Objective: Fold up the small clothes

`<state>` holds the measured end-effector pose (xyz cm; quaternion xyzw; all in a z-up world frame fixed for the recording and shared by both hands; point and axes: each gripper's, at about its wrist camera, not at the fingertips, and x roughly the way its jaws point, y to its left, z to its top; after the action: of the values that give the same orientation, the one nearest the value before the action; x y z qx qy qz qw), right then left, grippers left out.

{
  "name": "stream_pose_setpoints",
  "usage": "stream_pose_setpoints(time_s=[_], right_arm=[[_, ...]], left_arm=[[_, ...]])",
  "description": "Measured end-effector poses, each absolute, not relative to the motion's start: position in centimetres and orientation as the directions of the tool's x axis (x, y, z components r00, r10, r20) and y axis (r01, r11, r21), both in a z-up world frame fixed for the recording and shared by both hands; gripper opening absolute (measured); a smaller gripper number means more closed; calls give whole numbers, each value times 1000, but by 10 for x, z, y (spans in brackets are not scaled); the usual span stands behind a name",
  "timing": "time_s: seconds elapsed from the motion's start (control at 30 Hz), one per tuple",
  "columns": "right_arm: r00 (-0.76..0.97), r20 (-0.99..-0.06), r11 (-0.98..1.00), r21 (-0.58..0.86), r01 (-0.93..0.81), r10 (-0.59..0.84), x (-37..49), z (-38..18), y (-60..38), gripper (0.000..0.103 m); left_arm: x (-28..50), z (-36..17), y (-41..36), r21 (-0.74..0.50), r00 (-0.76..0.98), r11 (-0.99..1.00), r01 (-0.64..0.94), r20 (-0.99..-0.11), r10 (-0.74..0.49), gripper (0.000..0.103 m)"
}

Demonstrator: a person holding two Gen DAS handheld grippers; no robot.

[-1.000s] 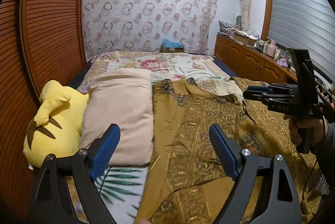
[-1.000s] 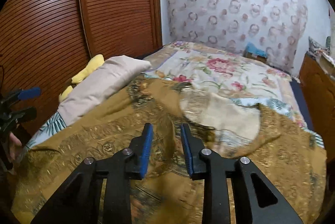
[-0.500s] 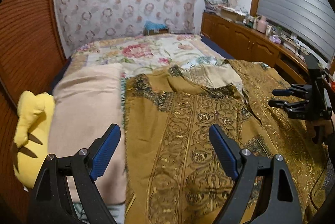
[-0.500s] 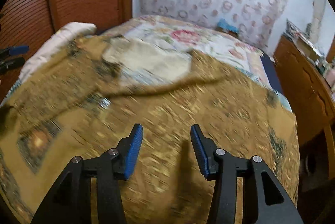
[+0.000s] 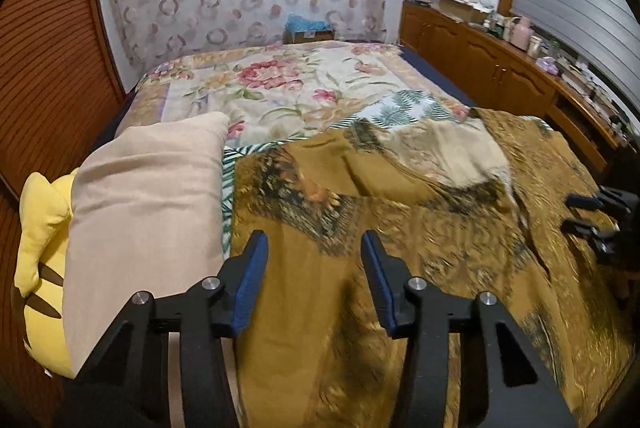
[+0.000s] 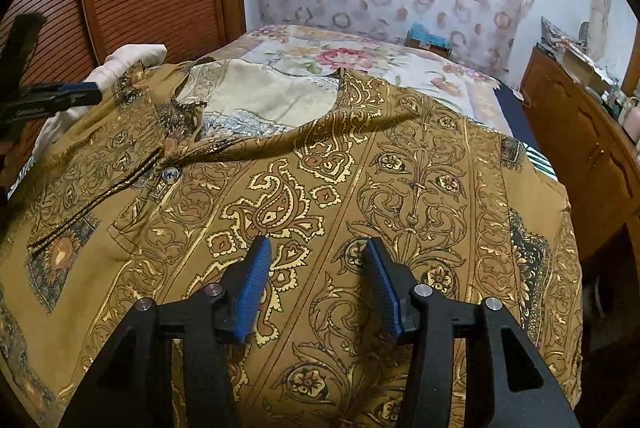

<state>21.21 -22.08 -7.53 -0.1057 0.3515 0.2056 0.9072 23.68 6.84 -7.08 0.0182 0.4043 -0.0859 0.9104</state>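
A mustard-brown shirt printed with gold paisley and scrollwork [image 6: 360, 188] lay spread flat across the near half of a bed covered by a cream floral quilt [image 5: 280, 88], its collar and pale inner lining toward the far side and one small button [image 6: 171, 174] showing on the placket. The left gripper [image 5: 314, 260] hung over the shirt's left edge, beside a beige rectangular pillow [image 5: 148, 196] and a yellow plush toy with brown stripes [image 5: 40, 248]; its blue-padded jaws were closing, with nothing pinched between them. The right gripper [image 6: 319, 262] hung over the shirt's patterned front, its jaws opening, the pads apart and clear of the cloth. A wooden cabinet run [image 5: 500, 68] lined the right wall.
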Motion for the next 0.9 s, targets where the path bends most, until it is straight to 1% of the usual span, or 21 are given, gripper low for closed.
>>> stream_pose_setpoints(time_s=[0.2,0.23,0.27,0.3,0.37,0.4,0.43,0.47,0.63,0.9], right_arm=[[668,-681,894,-45,-445,298,214,-78,-224,53],[669,-681,894,-46,-445,298,214,-78,-224,53],[669,-681,894,-46,-445,298,214,-78,-224,53],[668,-681,894,-45,-445,298,214,-78,-224,53],[668,-681,895,-45,-445,298,215,-77,-225,53],[669,-681,895,-45,-444,298,215,-77,-226,53],[669,-681,895,-45,-444,297,215,-77,-225,53],[669,-681,895,-45,-444,298,215,-77,-225,53],[670,-682,896,-46,-442,295,216,-77,-226,54],[669,-682,896,-46,-441,295,216,-78,-229,55]], left_arm=[[254,-80,75,-55,637,989,136,-760,-130,47],[256,-81,75,-52,635,989,135,-762,-127,44],[258,-82,75,-50,633,989,137,-764,-126,39],[258,-82,74,-45,633,989,140,-764,-124,37],[258,-83,72,-43,631,988,147,-765,-127,25],[256,-83,72,-40,632,988,151,-764,-128,13],[256,-82,71,-34,636,988,151,-762,-123,8],[255,-81,71,-23,646,989,148,-755,-114,5],[249,-62,81,-11,695,992,124,-712,-95,3],[256,-33,119,-31,741,998,49,-669,-57,2]])
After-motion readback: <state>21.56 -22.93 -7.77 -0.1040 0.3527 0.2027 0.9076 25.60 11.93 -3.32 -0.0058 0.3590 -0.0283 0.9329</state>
